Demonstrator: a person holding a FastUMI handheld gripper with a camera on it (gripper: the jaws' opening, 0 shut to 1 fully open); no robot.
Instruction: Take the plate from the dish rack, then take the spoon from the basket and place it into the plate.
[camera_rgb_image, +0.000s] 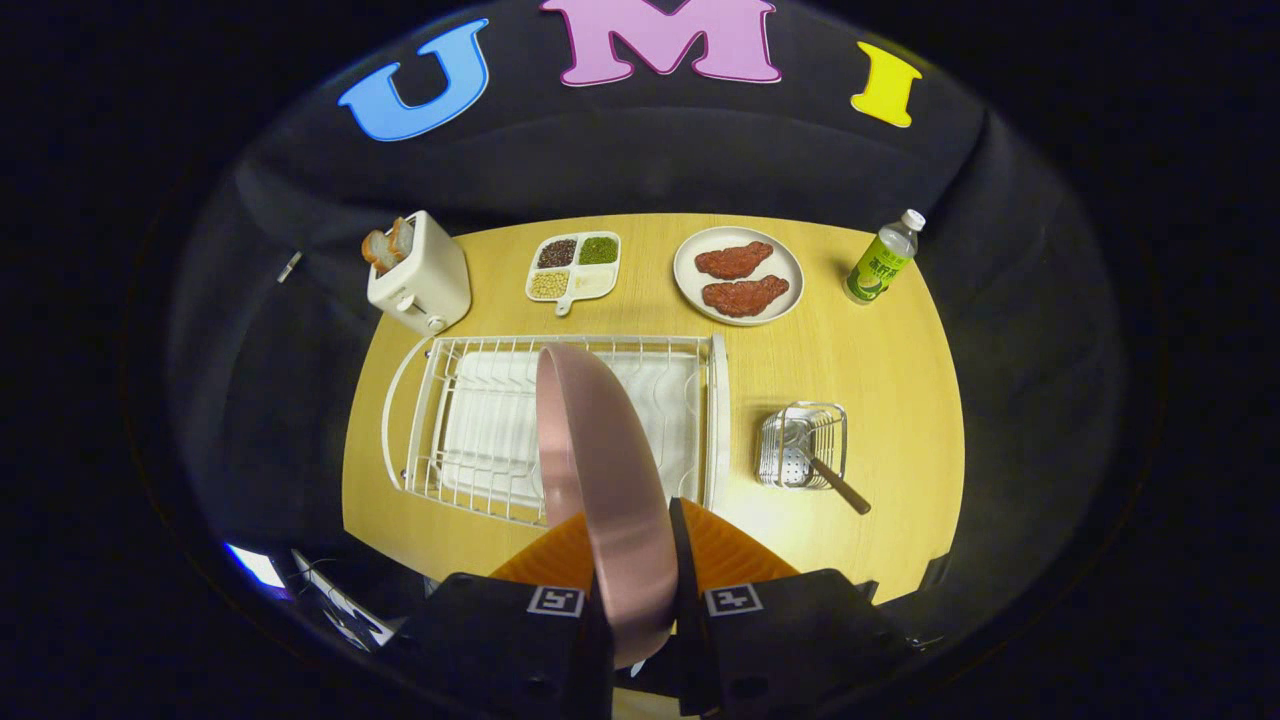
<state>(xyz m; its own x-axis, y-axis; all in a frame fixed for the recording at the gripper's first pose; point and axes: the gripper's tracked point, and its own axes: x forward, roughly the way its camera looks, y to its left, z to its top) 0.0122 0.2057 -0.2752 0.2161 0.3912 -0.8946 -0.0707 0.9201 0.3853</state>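
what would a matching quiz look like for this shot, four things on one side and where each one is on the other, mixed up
Things:
1. pink plate
2. spoon
3. toaster
4. bottle

Places:
A. standing at the table's far edge, beside the plate of meat
B. held on edge between the fingers of the tool, above the dish rack
C. beyond the dish rack's far corner, with bread in its slots
D. in the metal basket, handle sticking out towards the tool

Pairs: 1-B, 2-D, 3-C, 4-A
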